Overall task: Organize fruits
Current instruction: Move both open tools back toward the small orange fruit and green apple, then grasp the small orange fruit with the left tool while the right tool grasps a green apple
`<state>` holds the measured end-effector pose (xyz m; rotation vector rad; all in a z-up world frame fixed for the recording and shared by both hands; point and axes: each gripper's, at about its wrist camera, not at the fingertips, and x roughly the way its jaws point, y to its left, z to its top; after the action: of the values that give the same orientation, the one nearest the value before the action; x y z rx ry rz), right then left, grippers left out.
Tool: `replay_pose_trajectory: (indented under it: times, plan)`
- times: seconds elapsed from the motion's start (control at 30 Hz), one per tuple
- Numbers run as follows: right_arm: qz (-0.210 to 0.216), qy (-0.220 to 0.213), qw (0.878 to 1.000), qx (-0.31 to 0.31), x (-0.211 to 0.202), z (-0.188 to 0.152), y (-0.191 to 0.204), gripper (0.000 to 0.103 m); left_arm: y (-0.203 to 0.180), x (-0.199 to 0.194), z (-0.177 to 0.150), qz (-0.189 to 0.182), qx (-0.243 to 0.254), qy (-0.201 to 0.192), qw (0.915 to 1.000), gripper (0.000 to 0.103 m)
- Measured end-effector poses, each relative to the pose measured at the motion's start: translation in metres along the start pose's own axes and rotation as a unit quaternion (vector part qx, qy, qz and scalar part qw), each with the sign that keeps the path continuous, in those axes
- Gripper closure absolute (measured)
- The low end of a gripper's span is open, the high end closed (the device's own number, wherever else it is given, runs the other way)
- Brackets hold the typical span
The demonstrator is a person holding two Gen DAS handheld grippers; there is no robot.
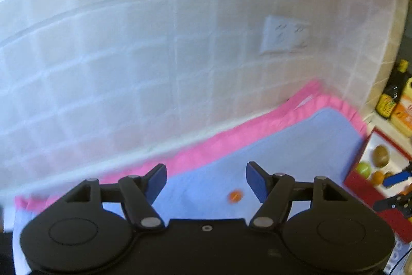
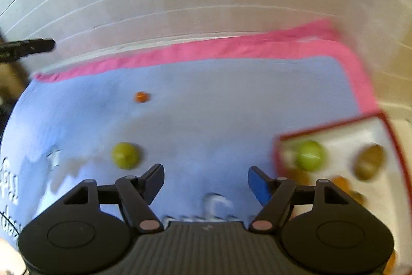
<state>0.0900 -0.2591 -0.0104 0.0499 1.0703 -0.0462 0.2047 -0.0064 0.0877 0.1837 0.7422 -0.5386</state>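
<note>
A blue cloth (image 2: 231, 99) covers the counter. On it lie a small orange fruit (image 2: 141, 97) (image 1: 234, 196) and a yellow-green round fruit (image 2: 125, 155). A red box with a white inside (image 2: 329, 126) (image 1: 360, 187) stands at the right. It holds a green fruit (image 2: 310, 155) (image 1: 363, 168), a brown kiwi (image 2: 369, 165) (image 1: 380, 156) and small orange fruits (image 2: 342, 183). My right gripper (image 2: 206, 182) hangs open and empty over the cloth, left of the box. My left gripper (image 1: 206, 182) is open and empty too, with the small orange fruit just ahead between its fingers' lines.
A pink cloth (image 1: 231, 141) lies under the blue one, against a white tiled wall (image 1: 154, 56) with an outlet (image 1: 284, 35). Bottles (image 1: 394, 99) stand at the far right beyond the box. Both views are blurred.
</note>
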Motion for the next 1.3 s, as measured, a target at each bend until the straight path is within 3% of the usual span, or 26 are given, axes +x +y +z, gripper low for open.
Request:
replay_pose_trajectory:
  times: [0.27, 0.4, 0.5, 0.73, 0.97, 1.03, 1.07, 1.2, 1.3]
  plan:
    - [0.045, 0.038, 0.998, -0.001, 0.067, 0.007, 0.061, 0.029, 0.020, 0.048, -0.043, -0.052, -0.014, 0.048, 0.9974, 0.022]
    - [0.125, 0.085, 0.988, 0.032, 0.102, 0.006, 0.068, 0.031, 0.020, 0.094, -0.052, -0.059, -0.029, 0.062, 0.9959, 0.023]
    - [0.101, 0.072, 0.992, 0.013, 0.112, 0.003, 0.078, 0.030, 0.025, 0.122, -0.061, -0.096, -0.056, 0.084, 0.9903, 0.023]
    - [0.002, 0.002, 0.998, -0.068, 0.112, -0.004, 0.105, 0.028, 0.008, 0.179, -0.066, -0.132, -0.020, 0.108, 0.9851, 0.025]
    - [0.034, -0.011, 0.998, -0.044, 0.125, -0.003, 0.104, 0.028, -0.004, 0.200, -0.071, -0.141, 0.000, 0.104, 0.9846, 0.043]
    - [0.042, -0.010, 0.998, -0.037, 0.128, -0.003, 0.103, 0.028, -0.006, 0.202, -0.071, -0.130, 0.012, 0.101, 0.9863, 0.056]
    - [0.045, -0.009, 0.998, -0.036, 0.130, -0.003, 0.102, 0.028, -0.006, 0.203, -0.070, -0.130, 0.013, 0.099, 0.9865, 0.057]
    - [0.051, 0.005, 0.998, -0.035, 0.138, -0.007, 0.102, 0.029, -0.005, 0.206, -0.068, -0.143, 0.007, 0.089, 0.9857, 0.079]
    - [0.072, 0.019, 0.997, -0.016, 0.144, -0.008, 0.100, 0.036, -0.009, 0.206, -0.068, -0.136, 0.012, 0.085, 0.9869, 0.079]
